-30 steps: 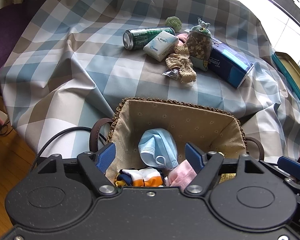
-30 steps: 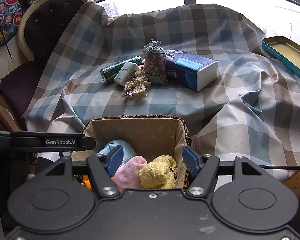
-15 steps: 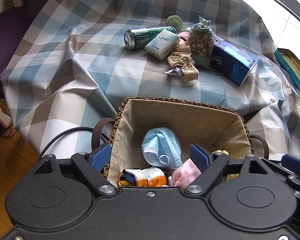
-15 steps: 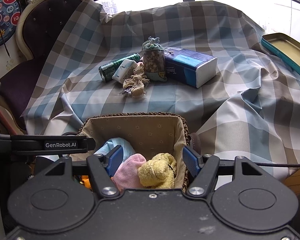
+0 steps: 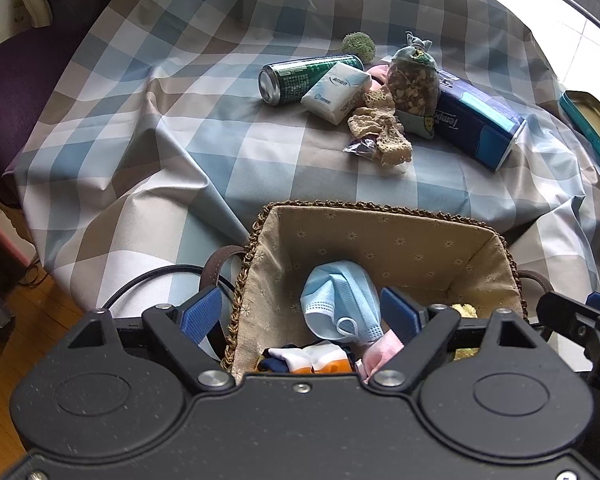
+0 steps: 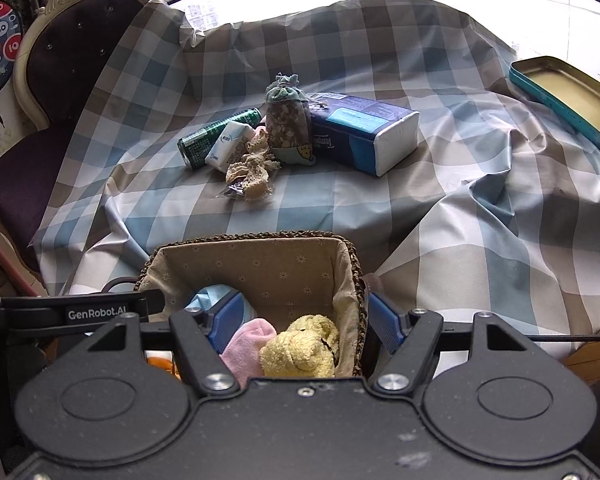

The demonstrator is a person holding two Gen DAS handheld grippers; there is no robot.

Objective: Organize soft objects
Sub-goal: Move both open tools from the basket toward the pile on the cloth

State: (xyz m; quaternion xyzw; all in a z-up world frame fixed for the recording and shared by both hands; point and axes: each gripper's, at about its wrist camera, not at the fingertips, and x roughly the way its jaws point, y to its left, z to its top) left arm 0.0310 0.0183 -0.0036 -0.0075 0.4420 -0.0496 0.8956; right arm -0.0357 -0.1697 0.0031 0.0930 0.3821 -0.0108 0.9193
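Observation:
A woven basket [image 5: 380, 210] with a beige lining sits at the near edge of the checked cloth. In it lie a blue face mask [image 5: 338, 300], a pink sock [image 6: 246, 346], a striped sock [image 5: 312, 360] and a yellow plush [image 6: 300, 348]. My left gripper [image 5: 300, 314] straddles the basket's left wall, its jaws opening, and the pads press on nothing. My right gripper [image 6: 305, 320] straddles the right wall [image 6: 352, 280] above the plush, its jaws opening too. A beige lace cloth [image 5: 380, 136] lies farther back on the table.
Behind the lace cloth lie a green can [image 5: 300, 78], a small tissue pack [image 5: 336, 92], a filled sachet [image 5: 414, 80], a blue tissue pack [image 5: 480, 124] and a green pompom [image 5: 358, 44]. A teal tin tray [image 6: 568, 96] sits at the right. A dark chair [image 6: 60, 60] stands at the left.
Both grippers' jaws have spread wider over the basket. Each hand has stayed nearly in place, and the things in the basket have not moved.

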